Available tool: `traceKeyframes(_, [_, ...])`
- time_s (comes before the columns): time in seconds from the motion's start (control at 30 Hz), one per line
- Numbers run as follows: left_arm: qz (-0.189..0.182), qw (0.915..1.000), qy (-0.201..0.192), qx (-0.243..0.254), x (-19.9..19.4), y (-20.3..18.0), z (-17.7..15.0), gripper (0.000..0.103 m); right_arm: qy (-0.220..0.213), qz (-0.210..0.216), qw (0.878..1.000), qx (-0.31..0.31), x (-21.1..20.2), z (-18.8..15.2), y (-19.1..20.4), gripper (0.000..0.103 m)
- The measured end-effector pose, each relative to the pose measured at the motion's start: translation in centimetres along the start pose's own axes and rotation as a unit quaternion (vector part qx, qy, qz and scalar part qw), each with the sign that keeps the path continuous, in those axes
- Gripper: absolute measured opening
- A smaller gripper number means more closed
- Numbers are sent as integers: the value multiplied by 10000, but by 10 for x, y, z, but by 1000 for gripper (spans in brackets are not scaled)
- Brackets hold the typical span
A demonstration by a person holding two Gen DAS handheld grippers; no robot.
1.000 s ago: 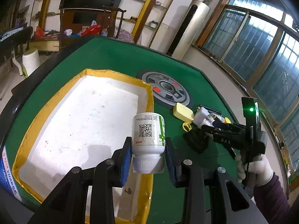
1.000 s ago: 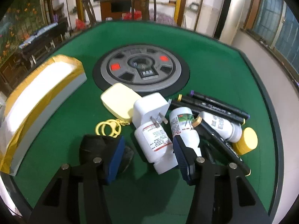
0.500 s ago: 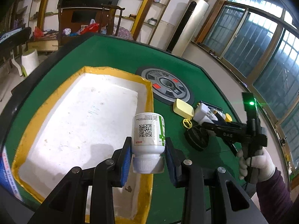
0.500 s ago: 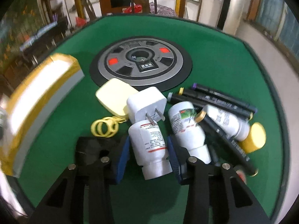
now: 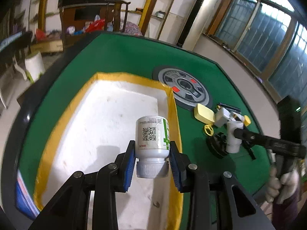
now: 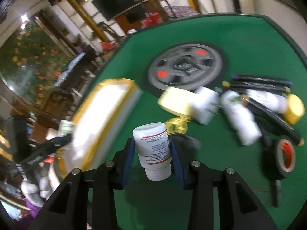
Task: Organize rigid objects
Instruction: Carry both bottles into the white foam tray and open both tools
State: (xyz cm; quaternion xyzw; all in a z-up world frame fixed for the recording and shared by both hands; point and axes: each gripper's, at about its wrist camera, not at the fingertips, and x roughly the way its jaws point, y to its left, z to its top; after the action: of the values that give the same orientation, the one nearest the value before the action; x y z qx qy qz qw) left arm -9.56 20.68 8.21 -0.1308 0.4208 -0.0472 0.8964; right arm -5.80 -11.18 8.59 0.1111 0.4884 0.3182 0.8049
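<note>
Left wrist view: a QR bottle [image 5: 151,134] is pinched cap-down by the left hand-held gripper [image 5: 151,160] over the tray's [image 5: 173,115] right rim, seemingly for dropping in, while a red-label bottle [image 6: 153,149], on which the right hand-held gripper [image 6: 152,158] has just been closing, is pinched above the bench [image 6: 239,38].

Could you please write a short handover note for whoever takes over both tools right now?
Left tool: shut on a white bottle with a green stripe, held over the yellow-rimmed tray.
Right tool: jaws just closed on a white bottle with a red-lined label, lifted off the green table.
Done: nothing visible in the tray.
Left: place both bottles, then the pile: yellow case, plug, other bottles, pens, tape roll.
</note>
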Motion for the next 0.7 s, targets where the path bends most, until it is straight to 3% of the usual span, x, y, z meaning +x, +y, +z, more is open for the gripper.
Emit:
traceKeyframes(0.2, [114,9999,114,11,24,7,25,35,165,666,9974,-235,20,22,56,37])
traceKeyframes(0.37, [-110,9976,482,-489,63,28,43,35,439,651,9969,-85,66,51,84,37])
traceKeyframes(0.6, [-461,9918,607,-1025,94,45,43,35,710,292,9966,287,116,73,76,36])
traceKeyframes(0.7, [-671,9883,554,-1253,101,51,43,45,749,141,9963,392,126,78,73,34])
